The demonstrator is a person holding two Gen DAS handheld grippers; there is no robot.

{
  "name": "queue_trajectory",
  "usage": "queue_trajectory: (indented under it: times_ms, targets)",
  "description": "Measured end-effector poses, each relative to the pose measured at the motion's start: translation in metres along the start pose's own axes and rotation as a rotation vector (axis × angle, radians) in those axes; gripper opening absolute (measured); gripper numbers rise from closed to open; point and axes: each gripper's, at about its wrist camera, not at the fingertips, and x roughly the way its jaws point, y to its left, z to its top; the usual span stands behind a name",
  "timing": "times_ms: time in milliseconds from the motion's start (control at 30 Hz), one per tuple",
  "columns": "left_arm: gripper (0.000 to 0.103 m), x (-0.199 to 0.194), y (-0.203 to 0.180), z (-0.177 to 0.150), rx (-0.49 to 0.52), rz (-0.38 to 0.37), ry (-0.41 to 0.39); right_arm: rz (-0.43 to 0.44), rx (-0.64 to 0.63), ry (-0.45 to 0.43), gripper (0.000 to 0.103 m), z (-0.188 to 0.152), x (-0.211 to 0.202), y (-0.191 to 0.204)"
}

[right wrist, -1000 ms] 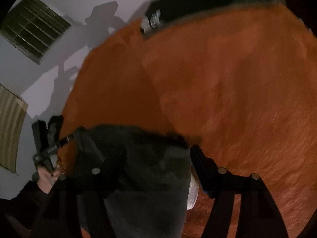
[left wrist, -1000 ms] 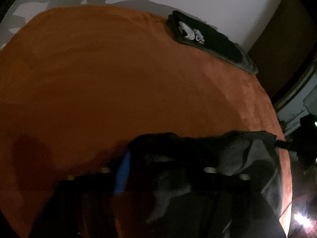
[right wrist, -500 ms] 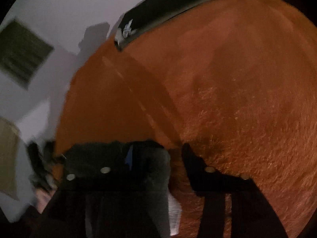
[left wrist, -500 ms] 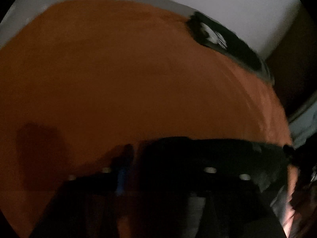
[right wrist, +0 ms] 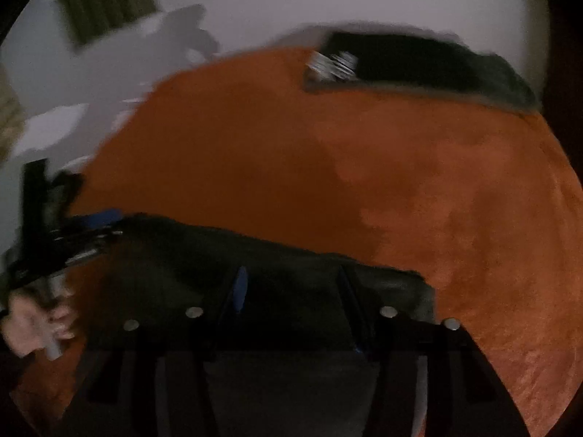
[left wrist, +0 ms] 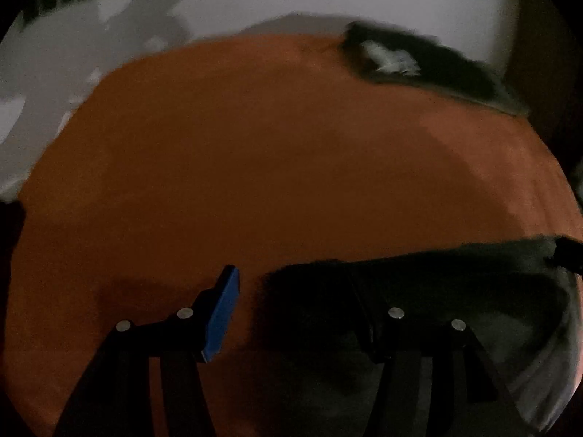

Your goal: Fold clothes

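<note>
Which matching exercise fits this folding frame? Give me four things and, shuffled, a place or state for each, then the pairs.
Things:
1. left gripper
2. right gripper
3. folded black garment
4. orange blanket

Places or states:
A. lies at the far edge, by the white wall
B. covers the whole work surface
C. finger pads stand apart, bare blanket showing between them
D. reaches over the dark garment, cloth between its fingers

Pairs: 1-C, 2-D, 3-A, 4-B
</note>
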Motion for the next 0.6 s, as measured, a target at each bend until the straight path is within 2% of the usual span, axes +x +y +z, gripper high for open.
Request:
queue_trajectory:
  times_ms: [33,67,100,167,200,233,267,300,367,467,533,567,600]
  targets:
    - [0.062,0.004,0.013,0.000,-0.045,-0.002,0.007,-0.034,0.048,0.009,0.005,0.000,0.008,-0.016]
    - [0.064,0.003,0.025,0.001,-0.074,0.009,-0.002,-0.074,0.070,0.006,0.000,-0.001,0.010,-0.030]
    - [0.062,0.002,0.037,0.001,-0.100,0.031,-0.012,-0.122,0.061,0.001,0.000,-0.001,0.009,-0.037]
    - [0.059,-0.006,0.053,0.003,-0.133,0.124,-0.036,-0.218,0.045,-0.009,0.003,-0.001,0.007,-0.052]
    - [0.059,-0.012,0.060,0.000,-0.158,0.062,-0.022,-0.266,0.037,-0.014,0.003,-0.002,0.006,-0.059]
    - [0.059,-0.018,0.066,-0.003,-0.182,0.000,-0.009,-0.268,0.056,-0.022,0.003,-0.004,0.002,-0.065]
    - [0.059,-0.024,0.071,-0.006,-0.199,-0.053,0.002,-0.226,0.102,-0.031,0.003,-0.007,-0.007,-0.070]
    - [0.060,-0.031,0.069,-0.013,-0.185,-0.068,0.000,-0.184,0.118,-0.042,0.003,-0.010,-0.016,-0.068]
    - [0.061,-0.049,0.065,-0.037,-0.131,-0.074,0.023,-0.104,0.080,-0.060,0.003,-0.017,-0.034,-0.048]
    - [0.061,-0.059,0.051,-0.078,-0.103,-0.146,0.101,0.066,-0.012,-0.028,0.004,-0.024,-0.035,-0.008]
    - [0.061,-0.061,0.042,-0.107,-0.069,-0.205,0.158,0.163,-0.100,0.024,0.013,-0.018,-0.020,0.026]
    - [0.061,-0.063,0.037,-0.113,-0.049,-0.207,0.164,0.193,-0.153,0.046,0.017,-0.010,-0.009,0.046]
    - [0.061,-0.065,0.034,-0.120,-0.033,-0.208,0.166,0.209,-0.206,0.064,0.030,0.001,0.003,0.067]
